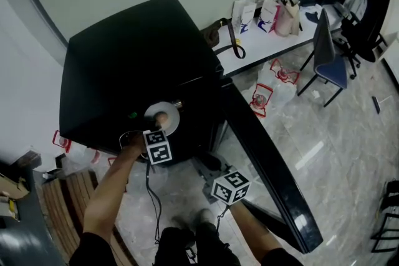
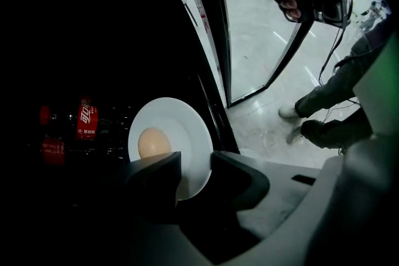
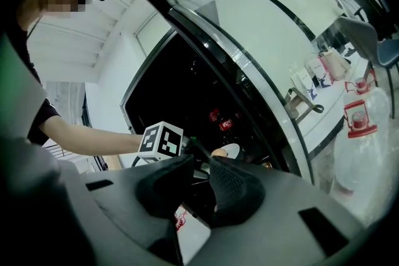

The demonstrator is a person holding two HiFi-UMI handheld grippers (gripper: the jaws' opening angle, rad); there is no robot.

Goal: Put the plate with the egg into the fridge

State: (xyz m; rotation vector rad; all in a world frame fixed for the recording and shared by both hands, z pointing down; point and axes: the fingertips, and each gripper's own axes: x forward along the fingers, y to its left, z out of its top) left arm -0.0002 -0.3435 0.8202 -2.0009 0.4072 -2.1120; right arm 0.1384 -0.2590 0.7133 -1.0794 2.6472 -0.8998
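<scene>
While the left gripper (image 2: 196, 162) points steeply down with jaws spread, the rim of the white plate (image 2: 187, 134) lies between them unpinched, egg (image 2: 153, 143) on top, just inside the open fridge (image 1: 124, 65), near red-labelled bottles (image 2: 87, 120). Right gripper (image 3: 201, 165) – slightly parted, empty, beside the door (image 1: 262, 159).

Egg (image 2: 153, 142) on plate (image 2: 187, 124) inside fridge (image 1: 124, 59), bottles (image 2: 87, 120) to its left, open door (image 1: 268, 165) right.

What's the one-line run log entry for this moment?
left hand-held gripper: jaws open around plate rim | egg: on plate | plate: inside fridge | fridge door: open
</scene>
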